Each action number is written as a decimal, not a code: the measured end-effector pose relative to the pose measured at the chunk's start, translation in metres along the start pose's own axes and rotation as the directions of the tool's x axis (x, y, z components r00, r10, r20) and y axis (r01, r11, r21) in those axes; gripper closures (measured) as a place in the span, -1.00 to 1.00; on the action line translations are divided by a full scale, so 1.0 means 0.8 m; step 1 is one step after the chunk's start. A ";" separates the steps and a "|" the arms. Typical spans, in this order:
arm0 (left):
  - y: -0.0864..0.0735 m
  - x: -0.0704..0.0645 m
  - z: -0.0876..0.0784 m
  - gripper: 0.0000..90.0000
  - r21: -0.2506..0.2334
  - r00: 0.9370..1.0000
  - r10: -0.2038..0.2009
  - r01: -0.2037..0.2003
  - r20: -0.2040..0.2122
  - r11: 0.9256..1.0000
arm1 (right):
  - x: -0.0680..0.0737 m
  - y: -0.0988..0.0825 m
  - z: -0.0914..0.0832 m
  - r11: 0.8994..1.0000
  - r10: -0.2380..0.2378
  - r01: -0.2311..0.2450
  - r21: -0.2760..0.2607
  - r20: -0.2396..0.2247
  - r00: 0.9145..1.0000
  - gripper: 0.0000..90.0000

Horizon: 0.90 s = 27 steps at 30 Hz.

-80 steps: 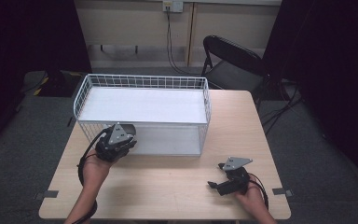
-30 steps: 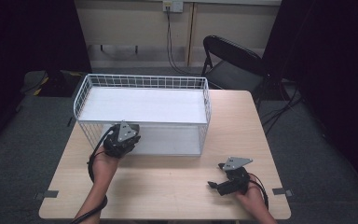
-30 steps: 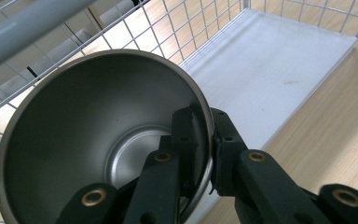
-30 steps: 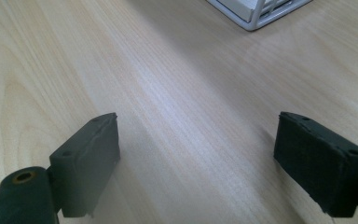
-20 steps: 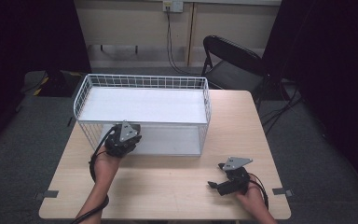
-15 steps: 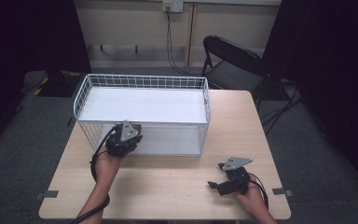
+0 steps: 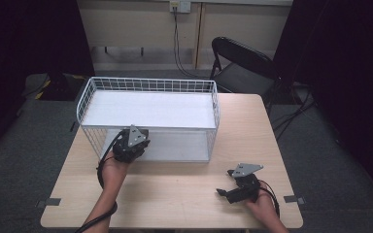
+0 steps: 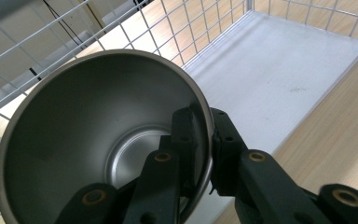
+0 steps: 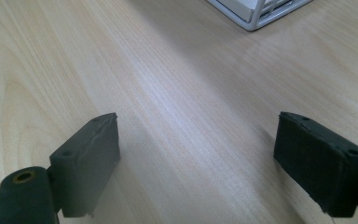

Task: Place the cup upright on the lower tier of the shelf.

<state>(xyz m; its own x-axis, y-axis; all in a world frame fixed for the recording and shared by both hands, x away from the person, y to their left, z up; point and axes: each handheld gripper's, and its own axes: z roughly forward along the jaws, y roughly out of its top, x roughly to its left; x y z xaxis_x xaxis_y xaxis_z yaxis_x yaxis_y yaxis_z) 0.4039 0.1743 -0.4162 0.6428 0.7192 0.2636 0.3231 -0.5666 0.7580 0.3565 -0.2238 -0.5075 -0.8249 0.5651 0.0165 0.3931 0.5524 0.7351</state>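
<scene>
My left gripper is shut on the rim of a steel cup, one jaw inside the cup and one outside. The cup is tilted so its open mouth faces the camera, empty inside. It hangs by the wire wall of a white wire basket, over the basket's white floor. In the high view the left gripper sits at the basket's near left side. My right gripper rests low over the wooden table near its front right, open, with nothing between its pads.
The basket takes up the far middle of the table; one of its corners lies ahead of the right gripper. A black folding chair stands behind the table at the right. Cables trail from both grippers.
Since the earliest frame the left gripper has edged slightly toward the basket. Over the last second neither hand has moved.
</scene>
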 end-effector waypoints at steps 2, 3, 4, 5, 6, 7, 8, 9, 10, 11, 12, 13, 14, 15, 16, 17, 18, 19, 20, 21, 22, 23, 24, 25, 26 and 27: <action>0.000 -0.001 0.001 0.83 -0.002 1.000 -0.006 0.006 -0.003 1.000 | 0.000 0.000 0.000 1.000 0.000 0.000 0.000 0.000 1.000 -0.70; -0.001 -0.001 0.002 0.83 -0.002 1.000 -0.006 0.006 0.001 1.000 | 0.000 0.000 0.000 1.000 0.000 0.000 0.000 0.000 1.000 -0.70; -0.001 -0.002 0.003 0.83 -0.008 1.000 -0.018 0.018 0.000 1.000 | 0.000 0.000 0.000 1.000 0.000 0.000 0.000 0.000 1.000 -0.70; -0.001 -0.002 0.003 0.83 -0.006 1.000 -0.017 0.017 0.001 1.000 | 0.000 0.000 0.000 1.000 0.000 0.000 0.000 0.000 1.000 -0.70; -0.001 -0.002 0.003 0.83 -0.002 1.000 -0.014 0.014 0.001 1.000 | 0.000 0.000 0.000 1.000 0.000 0.000 0.000 0.000 1.000 -0.70; -0.002 -0.002 0.004 0.83 -0.004 1.000 -0.013 0.013 0.001 1.000 | 0.000 0.000 0.000 1.000 0.000 0.000 0.000 0.000 1.000 -0.70; -0.002 -0.002 0.005 0.83 -0.005 1.000 -0.019 0.019 0.005 1.000 | 0.000 0.000 0.000 1.000 0.000 0.000 0.000 0.000 1.000 -0.70; -0.003 -0.002 0.005 0.83 -0.003 1.000 -0.018 0.018 0.005 1.000 | 0.000 0.000 0.000 1.000 0.000 0.000 0.000 0.000 1.000 -0.70; -0.003 -0.003 0.006 0.83 -0.003 1.000 -0.016 0.016 0.005 1.000 | 0.000 0.000 0.000 1.000 0.000 0.000 0.000 0.000 1.000 -0.70; -0.004 -0.002 0.007 0.83 -0.002 1.000 -0.016 0.016 0.007 1.000 | 0.000 0.000 0.000 1.000 0.000 0.000 0.000 0.000 1.000 -0.70; -0.005 -0.002 0.007 0.83 -0.002 1.000 -0.018 0.018 0.009 1.000 | 0.000 0.000 0.000 1.000 0.000 0.000 0.000 0.000 1.000 -0.70; -0.005 -0.002 0.008 0.83 -0.003 1.000 -0.022 0.022 0.010 1.000 | 0.000 0.000 0.000 1.000 0.000 0.000 0.000 0.000 1.000 -0.70; -0.005 -0.002 0.008 0.83 -0.003 1.000 -0.028 0.028 0.009 1.000 | 0.000 0.000 0.000 1.000 0.000 0.000 0.000 0.000 1.000 -0.70; -0.005 -0.002 0.008 0.84 -0.001 1.000 -0.024 0.024 0.009 1.000 | 0.000 0.000 0.000 1.000 0.000 0.000 0.000 0.000 1.000 -0.70; -0.006 -0.002 0.009 0.83 -0.001 1.000 -0.024 0.024 0.010 1.000 | 0.000 0.000 0.000 1.000 0.000 0.000 0.000 0.000 1.000 -0.70; -0.006 -0.002 0.009 0.83 0.000 1.000 -0.023 0.023 0.008 1.000 | 0.000 0.000 0.000 1.000 0.000 0.000 0.000 0.000 1.000 -0.70; -0.006 -0.003 0.009 0.83 0.000 1.000 -0.024 0.024 0.007 1.000 | 0.000 0.000 0.000 1.000 0.000 0.000 0.000 0.000 1.000 -0.70; -0.006 -0.003 0.009 0.83 0.000 1.000 -0.024 0.024 0.007 1.000 | 0.000 0.000 0.000 1.000 0.000 0.000 0.000 0.000 1.000 -0.70; -0.006 -0.003 0.009 0.83 -0.001 1.000 -0.023 0.023 0.006 1.000 | 0.000 0.000 0.000 1.000 0.000 0.000 0.000 0.000 1.000 -0.70; -0.006 -0.004 0.010 0.83 -0.002 1.000 -0.026 0.026 0.005 1.000 | 0.000 0.000 0.000 1.000 0.000 0.000 0.000 0.000 1.000 -0.70; -0.007 -0.004 0.010 0.83 -0.002 1.000 -0.026 0.026 0.004 1.000 | 0.000 0.000 0.000 1.000 0.000 0.000 0.000 0.000 1.000 -0.70; -0.007 -0.003 0.010 0.83 0.000 1.000 -0.023 0.023 0.003 1.000 | 0.000 0.000 0.000 1.000 0.000 0.000 0.000 0.000 1.000 -0.70; -0.007 -0.003 0.011 0.83 0.002 1.000 -0.022 0.022 0.003 1.000 | 0.000 0.000 0.000 1.000 0.000 0.000 0.000 0.000 1.000 -0.70; -0.007 -0.003 0.011 0.83 0.000 1.000 -0.024 0.024 0.002 1.000 | 0.000 0.000 0.000 1.000 0.000 0.000 0.000 0.000 1.000 -0.70; -0.007 -0.003 0.011 0.83 0.001 1.000 -0.022 0.022 0.001 1.000 | 0.000 0.000 0.000 1.000 0.000 0.000 0.000 0.000 1.000 -0.70; -0.007 -0.003 0.011 0.83 0.000 1.000 -0.026 0.026 0.000 1.000 | 0.000 0.000 0.000 1.000 0.000 0.000 0.000 0.000 1.000 -0.70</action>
<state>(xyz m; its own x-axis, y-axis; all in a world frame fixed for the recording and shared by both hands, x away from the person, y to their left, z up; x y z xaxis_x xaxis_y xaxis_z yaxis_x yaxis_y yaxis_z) 0.4067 0.1722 -0.4269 0.6344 0.7335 0.2439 0.3396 -0.5479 0.7645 0.3565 -0.2238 -0.5075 -0.8249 0.5650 0.0166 0.3931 0.5524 0.7350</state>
